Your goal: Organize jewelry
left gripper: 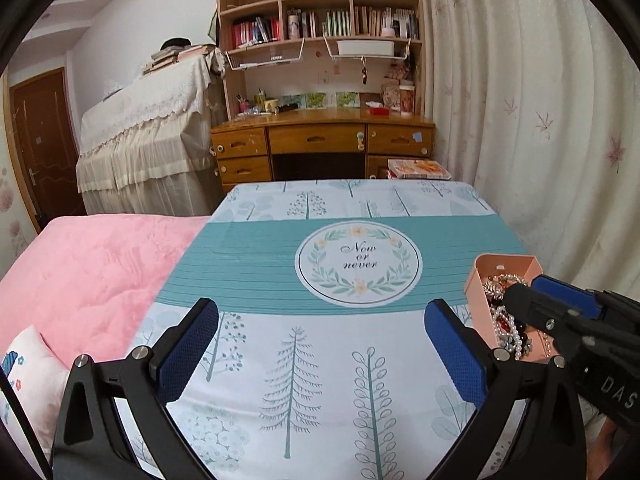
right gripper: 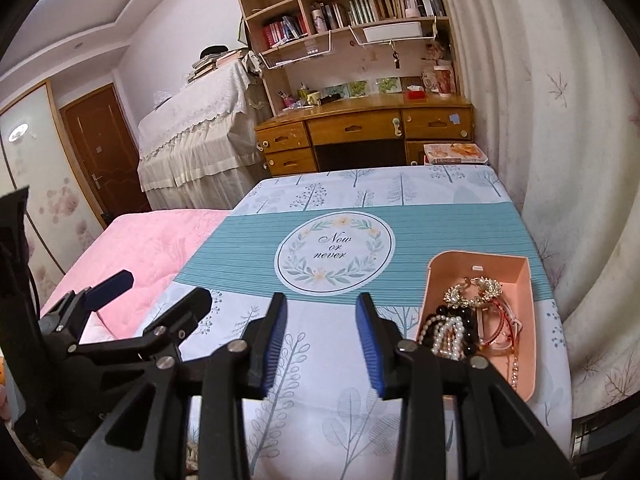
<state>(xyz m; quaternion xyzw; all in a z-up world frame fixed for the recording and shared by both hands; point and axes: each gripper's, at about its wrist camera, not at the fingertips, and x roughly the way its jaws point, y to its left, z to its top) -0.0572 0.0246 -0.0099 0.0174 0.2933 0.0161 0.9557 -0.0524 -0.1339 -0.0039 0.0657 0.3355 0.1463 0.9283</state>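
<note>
Right of the "Now or never" emblem (right gripper: pixel 335 253) sits the pink tray (right gripper: pixel 524 320) of tangled jewelry (right gripper: pixel 460 320), beside the right gripper (right gripper: pixel 322 344), whose fingers gape empty. The left gripper (left gripper: pixel 320 356) spreads wider, empty; only its view shows the tray partly hidden.

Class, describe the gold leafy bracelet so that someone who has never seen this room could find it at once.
Start at the table with the tree-print cloth and go to the pink tray near its right edge. The bracelet lies in the tray's far half, beyond the pearls and black beads. It alone is gold, with sparkling leaf shapes.
</note>
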